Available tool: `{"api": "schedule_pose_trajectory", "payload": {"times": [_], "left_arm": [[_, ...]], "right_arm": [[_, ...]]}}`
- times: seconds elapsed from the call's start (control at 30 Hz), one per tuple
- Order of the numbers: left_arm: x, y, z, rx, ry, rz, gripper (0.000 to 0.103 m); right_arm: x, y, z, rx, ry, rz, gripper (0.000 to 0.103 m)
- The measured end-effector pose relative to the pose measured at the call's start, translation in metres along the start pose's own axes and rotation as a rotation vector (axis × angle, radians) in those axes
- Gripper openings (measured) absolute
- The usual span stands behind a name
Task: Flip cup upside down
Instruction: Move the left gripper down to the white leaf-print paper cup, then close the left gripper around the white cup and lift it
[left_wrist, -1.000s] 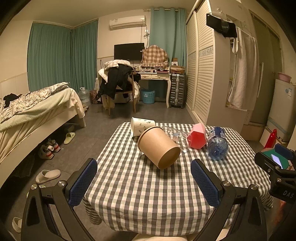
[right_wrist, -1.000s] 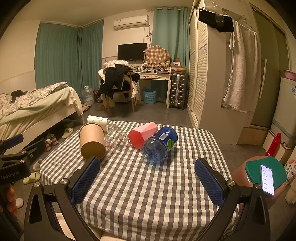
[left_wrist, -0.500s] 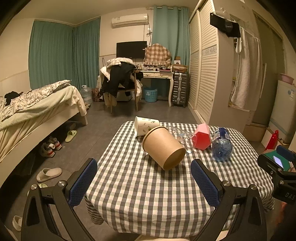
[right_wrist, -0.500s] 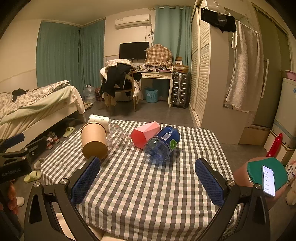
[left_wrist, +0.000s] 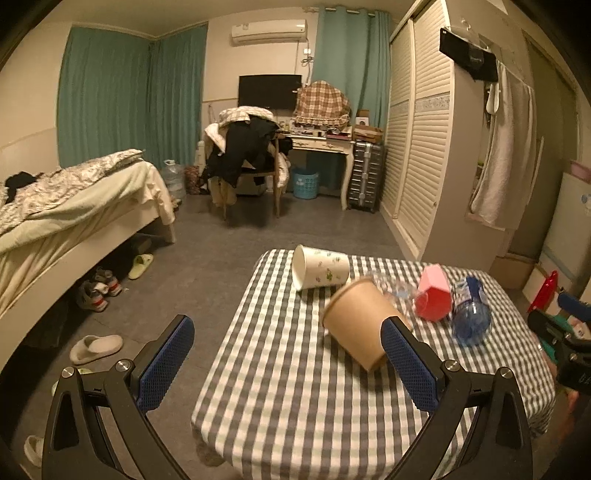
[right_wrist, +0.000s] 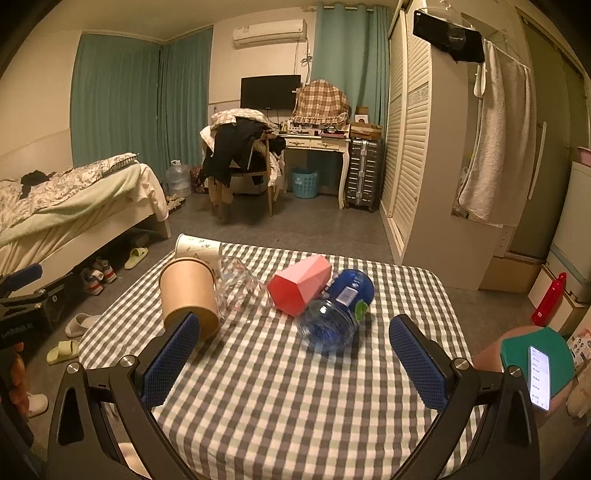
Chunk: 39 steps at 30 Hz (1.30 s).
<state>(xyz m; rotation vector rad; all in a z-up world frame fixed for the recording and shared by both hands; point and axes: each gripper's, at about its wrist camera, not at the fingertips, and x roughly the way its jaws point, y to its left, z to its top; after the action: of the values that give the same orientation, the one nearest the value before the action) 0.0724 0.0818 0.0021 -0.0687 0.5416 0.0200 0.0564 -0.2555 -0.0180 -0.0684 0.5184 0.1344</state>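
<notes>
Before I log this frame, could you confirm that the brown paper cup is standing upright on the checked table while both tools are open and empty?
Not quite: the brown paper cup lies on its side on the checked table, as the right wrist view shows. The left tool and right tool are indeed open and empty.

Home bedroom, unmade bed (left_wrist: 74, 199), louvred wardrobe (left_wrist: 417, 147), wall TV (left_wrist: 269, 90)
</notes>
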Motion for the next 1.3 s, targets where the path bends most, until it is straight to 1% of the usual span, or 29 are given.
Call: {"api": "schedule_pose_trajectory", "payload": {"times": [0.13,0.23,0.33,0.43,0.57,0.63,0.73,0.77,0.87,0.93,1.0,1.1,1.2,1.3], "left_arm": [[0.034,0.013,0.028,0.069,0.007,-0.040,0.103],[0.064,0.022,0.043,0.120,0.029,-0.068,0.103],[0.101,0.033,0.055,0.195,0.049,-0.129,0.103],[0.142,0.039,0.063,0.280,0.084,-0.170,0.103],[0.194,0.035,0.071,0.374,0.129,-0.306,0.103],[0.215,0.027,0.071,0.432,0.148,-0.365,0.103],[0.236,0.013,0.069,0.512,0.148,-0.428,0.103],[0.245,0.005,0.068,0.536,0.150,-0.448,0.103],[0.264,-0.006,0.064,0.567,0.162,-0.508,0.103],[0.277,-0.015,0.062,0.589,0.179,-0.553,0.103],[0.282,-0.025,0.057,0.623,0.184,-0.570,0.103],[0.290,-0.040,0.049,0.680,0.199,-0.565,0.103],[0.293,-0.043,0.043,0.696,0.220,-0.566,0.089],[0.286,-0.043,0.041,0.684,0.222,-0.550,0.089]], "right_arm": [[0.022,0.008,0.021,-0.009,0.023,0.026,0.103],[0.042,0.016,0.046,-0.004,0.027,0.063,0.103],[0.060,0.027,0.066,-0.013,0.023,0.069,0.103],[0.079,0.041,0.075,-0.042,0.033,0.055,0.103],[0.106,0.048,0.078,-0.066,0.071,0.042,0.103],[0.117,0.045,0.078,-0.051,0.086,0.024,0.103],[0.131,0.032,0.076,-0.024,0.110,-0.010,0.103],[0.137,0.027,0.075,-0.018,0.120,-0.034,0.103],[0.147,0.014,0.071,-0.015,0.141,-0.094,0.103],[0.154,0.006,0.071,-0.003,0.152,-0.115,0.103],[0.159,0.001,0.070,0.008,0.162,-0.122,0.103],[0.166,0.000,0.068,0.002,0.173,-0.133,0.103],[0.170,0.000,0.067,-0.005,0.180,-0.129,0.103],[0.173,-0.001,0.065,-0.001,0.185,-0.125,0.103]]}}
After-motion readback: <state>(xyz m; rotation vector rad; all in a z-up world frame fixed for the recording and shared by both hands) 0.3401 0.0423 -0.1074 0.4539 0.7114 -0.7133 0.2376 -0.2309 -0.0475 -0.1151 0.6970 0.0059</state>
